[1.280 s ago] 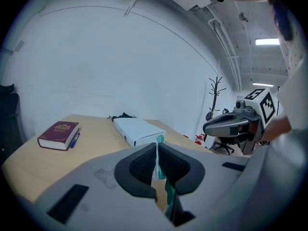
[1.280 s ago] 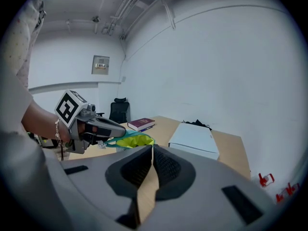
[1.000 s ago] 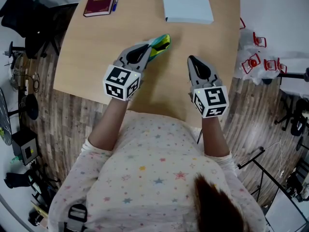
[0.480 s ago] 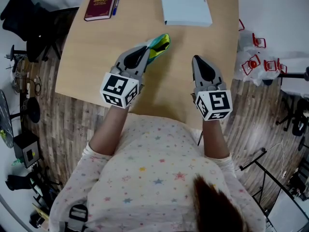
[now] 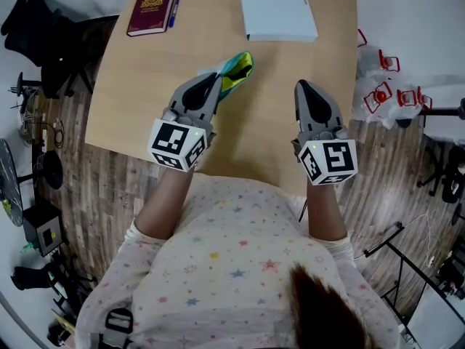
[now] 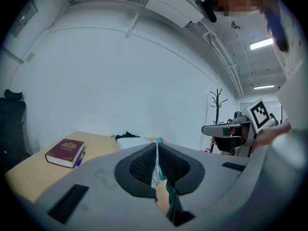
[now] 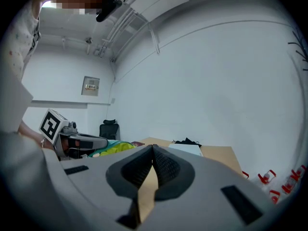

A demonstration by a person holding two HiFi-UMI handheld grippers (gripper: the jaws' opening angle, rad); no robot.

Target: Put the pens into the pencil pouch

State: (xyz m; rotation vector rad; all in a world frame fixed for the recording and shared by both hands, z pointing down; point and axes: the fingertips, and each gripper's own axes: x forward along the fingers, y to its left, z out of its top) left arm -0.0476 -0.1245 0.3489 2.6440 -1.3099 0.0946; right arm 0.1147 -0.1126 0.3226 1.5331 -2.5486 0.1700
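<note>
Head view looked down on a wooden table [image 5: 138,86] with the person's two grippers held over its near half. The left gripper [image 5: 212,81] was clenched on one edge of the pencil pouch [image 5: 236,69]. The left gripper view bore that out: a thin fold of white and teal fabric was pinched flat between the pads. The pouch, teal, yellow and green, stretched off the jaw tips. Its long axis slanted away from the person and to the right, with the free end aimed at the white box [image 5: 280,9] by the far edge. Whether it touched the tabletop I could not tell. The right gripper [image 5: 303,87] was closed on nothing, pads meeting, well apart from the pouch. One blue pen [image 5: 174,9] lay at the table's far left, just beside a maroon book [image 5: 151,9]. Its length ran along the book's right edge, away from the person, and I couldn't make out which end was the tip. The book's cover carried a gold crest and gold lettering, too small to read.
</note>
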